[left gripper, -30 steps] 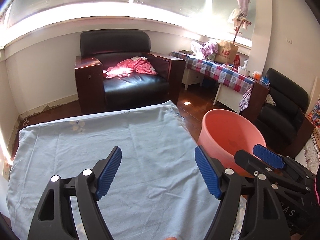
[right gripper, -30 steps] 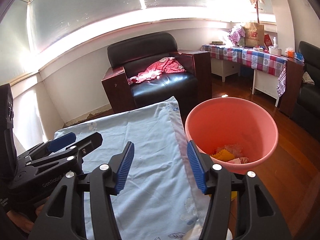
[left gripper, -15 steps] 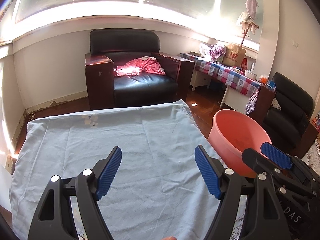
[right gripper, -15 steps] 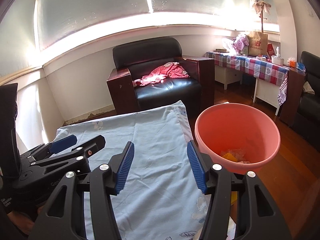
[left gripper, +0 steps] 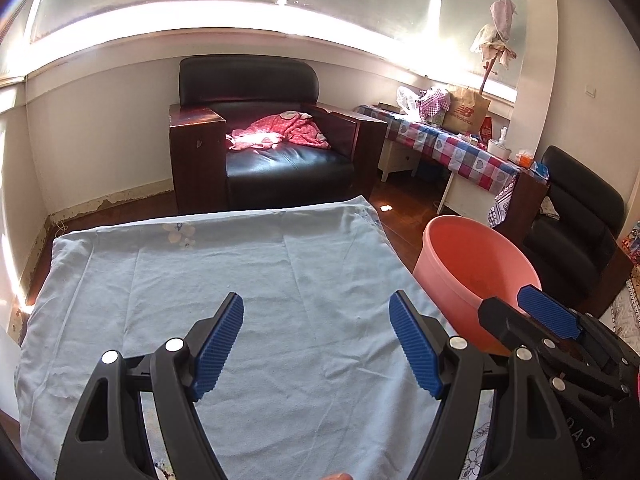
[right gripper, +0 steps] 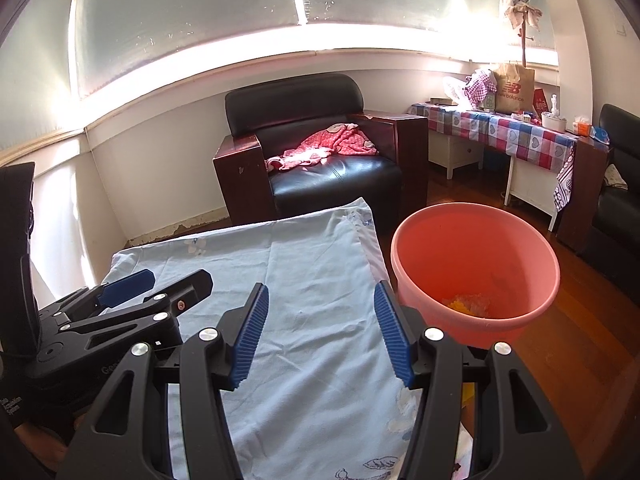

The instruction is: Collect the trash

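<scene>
A black leather armchair stands at 12 o'clock in both views, with a pink dotted garment lying on its seat. At 2 o'clock there is a side table under a checked cloth, and a brown paper bag stands on it. A second dark chair is at 3 o'clock in the left wrist view.

The light blue sheet covers the surface below both tools and nothing lies on it between the fingers. The pink bucket stands upright on the wooden floor, just beside the right edge of the sheet, with its mouth facing up. The trash lies at its bottom, yellow and pale crumpled pieces; its shape is too small to tell any long axis.

The left gripper has its blue pads wide apart and holds nothing. The right gripper is also apart, about half wide, and empty; its right finger stands in front of the near rim of the bucket. Each tool appears at the edge of the other's view.
</scene>
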Demonstrator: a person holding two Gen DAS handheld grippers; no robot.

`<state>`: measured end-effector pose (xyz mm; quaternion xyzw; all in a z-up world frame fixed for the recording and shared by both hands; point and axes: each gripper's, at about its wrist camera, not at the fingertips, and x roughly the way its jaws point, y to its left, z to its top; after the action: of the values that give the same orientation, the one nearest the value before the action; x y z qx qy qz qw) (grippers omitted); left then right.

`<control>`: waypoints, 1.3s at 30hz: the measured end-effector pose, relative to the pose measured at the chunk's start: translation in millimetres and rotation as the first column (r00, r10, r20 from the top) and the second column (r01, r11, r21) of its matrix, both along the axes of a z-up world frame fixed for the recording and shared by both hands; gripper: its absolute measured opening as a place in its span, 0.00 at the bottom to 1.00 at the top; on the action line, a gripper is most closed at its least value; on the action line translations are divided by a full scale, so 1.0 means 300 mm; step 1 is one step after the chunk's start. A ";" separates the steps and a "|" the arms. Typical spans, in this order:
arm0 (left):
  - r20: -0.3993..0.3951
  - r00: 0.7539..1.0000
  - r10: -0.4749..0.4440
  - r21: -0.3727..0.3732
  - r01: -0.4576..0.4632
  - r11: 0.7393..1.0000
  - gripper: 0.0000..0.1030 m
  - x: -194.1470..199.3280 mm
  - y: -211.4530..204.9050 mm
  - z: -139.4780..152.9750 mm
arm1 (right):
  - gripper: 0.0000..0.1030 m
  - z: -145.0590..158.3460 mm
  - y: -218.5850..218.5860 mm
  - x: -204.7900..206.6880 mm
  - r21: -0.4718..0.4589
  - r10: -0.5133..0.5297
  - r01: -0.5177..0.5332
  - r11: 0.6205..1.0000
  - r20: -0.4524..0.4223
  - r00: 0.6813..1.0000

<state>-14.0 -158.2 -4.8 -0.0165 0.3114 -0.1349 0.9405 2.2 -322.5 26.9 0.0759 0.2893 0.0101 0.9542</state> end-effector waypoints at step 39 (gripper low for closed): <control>-0.017 1.000 -0.008 0.007 0.008 1.000 0.72 0.000 -0.021 -0.015 | 0.54 -0.027 -0.020 0.007 0.007 -0.008 0.008 1.000 -0.020 1.000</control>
<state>-13.9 -164.4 -9.4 -0.0132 0.3200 -0.1373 0.9373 4.3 -328.5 18.7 0.0805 0.2984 0.0067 0.9510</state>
